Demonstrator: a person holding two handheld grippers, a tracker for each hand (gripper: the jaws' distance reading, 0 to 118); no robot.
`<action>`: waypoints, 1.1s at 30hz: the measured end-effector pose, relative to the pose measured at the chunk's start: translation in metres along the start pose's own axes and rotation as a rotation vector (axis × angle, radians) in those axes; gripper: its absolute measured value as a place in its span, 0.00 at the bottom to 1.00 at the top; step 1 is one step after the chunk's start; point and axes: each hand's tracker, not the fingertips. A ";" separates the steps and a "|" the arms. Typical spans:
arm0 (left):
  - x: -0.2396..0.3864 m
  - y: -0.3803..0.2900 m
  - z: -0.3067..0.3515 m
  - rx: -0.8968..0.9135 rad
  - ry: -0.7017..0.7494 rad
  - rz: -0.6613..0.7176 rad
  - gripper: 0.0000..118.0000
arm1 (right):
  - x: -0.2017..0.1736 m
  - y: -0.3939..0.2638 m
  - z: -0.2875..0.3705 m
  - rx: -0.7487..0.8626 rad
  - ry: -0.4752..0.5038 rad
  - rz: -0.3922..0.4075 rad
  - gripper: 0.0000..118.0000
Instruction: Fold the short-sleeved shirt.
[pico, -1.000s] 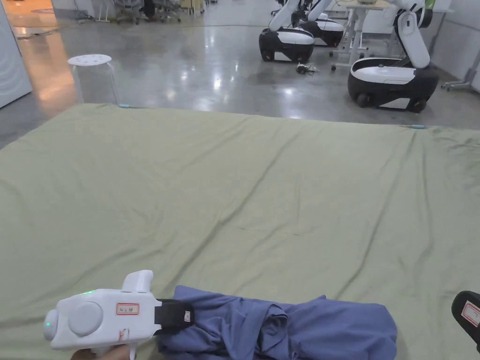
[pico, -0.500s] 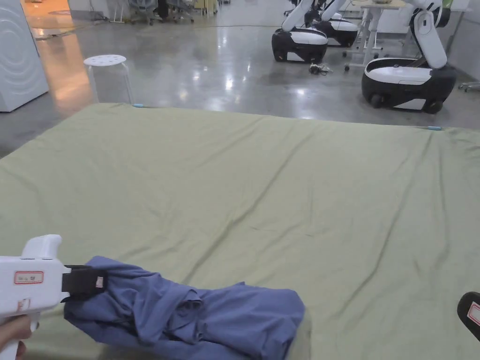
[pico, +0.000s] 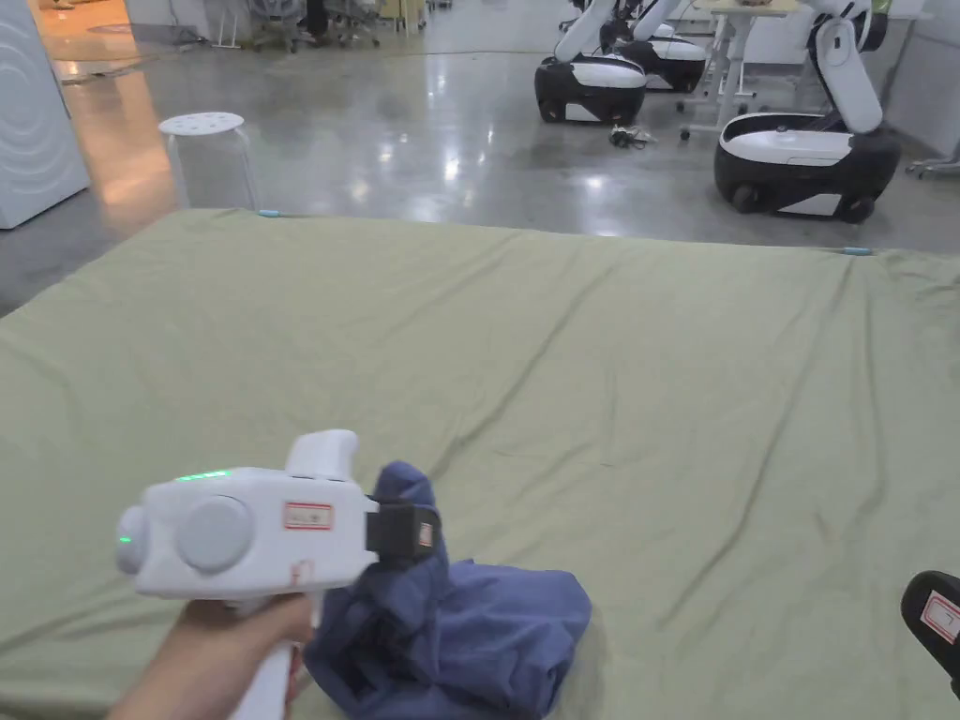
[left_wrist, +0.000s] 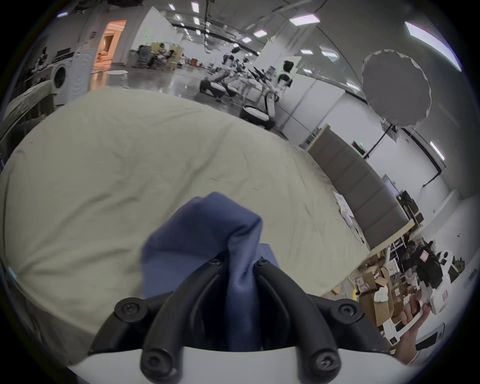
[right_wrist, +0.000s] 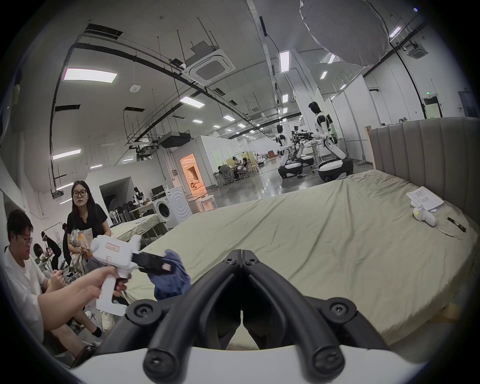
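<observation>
The blue shirt (pico: 459, 619) sat bunched near the front edge of the green bed sheet (pico: 562, 375), one fold lifted clear. The left gripper (left_wrist: 240, 262) had that fold pinched tight between both jaws. Off to the right, the right gripper (right_wrist: 242, 256) was held above the sheet, jaws pressed together on nothing.

Blue shirt (pico: 487, 628), plain; green sheet (pico: 562, 375); white/blk left gripper (pico: 417, 534).
</observation>
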 end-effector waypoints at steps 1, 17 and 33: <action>0.005 -0.003 -0.018 -0.015 -0.007 -0.013 0.10 | 0.002 0.000 0.002 0.002 -0.005 -0.002 0.00; 0.038 -0.027 -0.080 -0.077 -0.131 0.013 0.89 | 0.030 0.002 0.019 0.021 -0.056 -0.035 0.00; 0.018 -0.051 -0.066 -0.009 0.075 -0.158 0.00 | 0.015 -0.001 0.012 0.009 -0.009 -0.012 0.00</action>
